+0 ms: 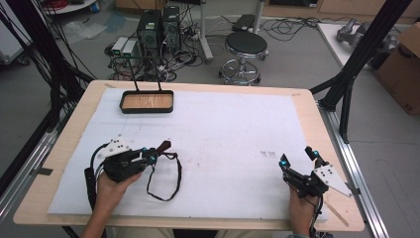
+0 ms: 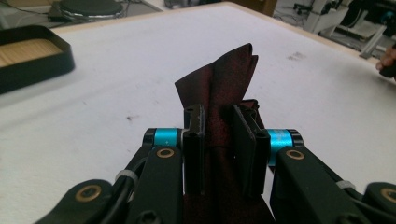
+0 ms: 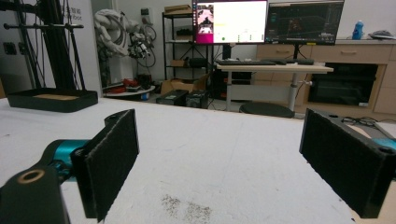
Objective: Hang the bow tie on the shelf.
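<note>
Resting at the near left of the white-padded wooden table (image 1: 213, 129): left hand-held gripper (image 1: 151, 157), jaws clamping a dark red fabric bow tie (image 2: 219, 88) across its middle. Sticking out past the jaw tips, one wing of the tie, its pointed end aiming up and away from the person toward the table's far right, long axis running along the jaws. Trailing from the tie, a thin black neck strap (image 1: 166, 181), lying in a loose loop on the white pad just right of the left hand (image 1: 111, 186). Sitting at the near right, well apart from the tie: right hand-held gripper (image 1: 297, 161), jaws spread wide with nothing between the black foam pads (image 3: 112, 158). Standing at the far left of the pad, a black rectangular tray with a wooden floor (image 1: 146, 101).
</note>
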`<state>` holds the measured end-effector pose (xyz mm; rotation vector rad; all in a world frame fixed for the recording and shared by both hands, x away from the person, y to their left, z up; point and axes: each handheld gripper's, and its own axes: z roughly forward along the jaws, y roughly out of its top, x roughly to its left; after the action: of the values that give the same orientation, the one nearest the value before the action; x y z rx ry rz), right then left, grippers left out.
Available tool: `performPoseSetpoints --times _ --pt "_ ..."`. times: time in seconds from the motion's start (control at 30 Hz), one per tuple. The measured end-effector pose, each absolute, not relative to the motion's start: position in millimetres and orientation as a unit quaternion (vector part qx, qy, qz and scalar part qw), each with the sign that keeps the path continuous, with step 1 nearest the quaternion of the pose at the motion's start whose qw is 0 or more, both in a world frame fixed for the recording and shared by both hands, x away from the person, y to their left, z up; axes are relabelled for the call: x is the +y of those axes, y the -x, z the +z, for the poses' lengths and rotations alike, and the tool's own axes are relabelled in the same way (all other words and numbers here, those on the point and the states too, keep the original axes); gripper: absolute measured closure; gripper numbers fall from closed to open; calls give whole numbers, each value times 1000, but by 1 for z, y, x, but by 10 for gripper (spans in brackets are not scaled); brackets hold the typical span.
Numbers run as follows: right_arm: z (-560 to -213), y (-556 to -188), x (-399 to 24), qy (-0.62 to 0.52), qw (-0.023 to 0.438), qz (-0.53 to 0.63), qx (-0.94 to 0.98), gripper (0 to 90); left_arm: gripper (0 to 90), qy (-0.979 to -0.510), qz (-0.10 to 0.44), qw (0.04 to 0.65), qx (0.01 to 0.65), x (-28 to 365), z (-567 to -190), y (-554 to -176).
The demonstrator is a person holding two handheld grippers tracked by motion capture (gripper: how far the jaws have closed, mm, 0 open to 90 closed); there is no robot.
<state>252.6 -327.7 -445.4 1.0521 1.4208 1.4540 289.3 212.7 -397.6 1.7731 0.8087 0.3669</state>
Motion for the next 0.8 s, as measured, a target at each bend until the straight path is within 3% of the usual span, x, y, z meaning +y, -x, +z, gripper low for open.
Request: performPoseSetpoints --times 0.8 --pt "-445 -253 -327 -418 416 575 568 110 743 -684 212 572 400 281 -351 -349"
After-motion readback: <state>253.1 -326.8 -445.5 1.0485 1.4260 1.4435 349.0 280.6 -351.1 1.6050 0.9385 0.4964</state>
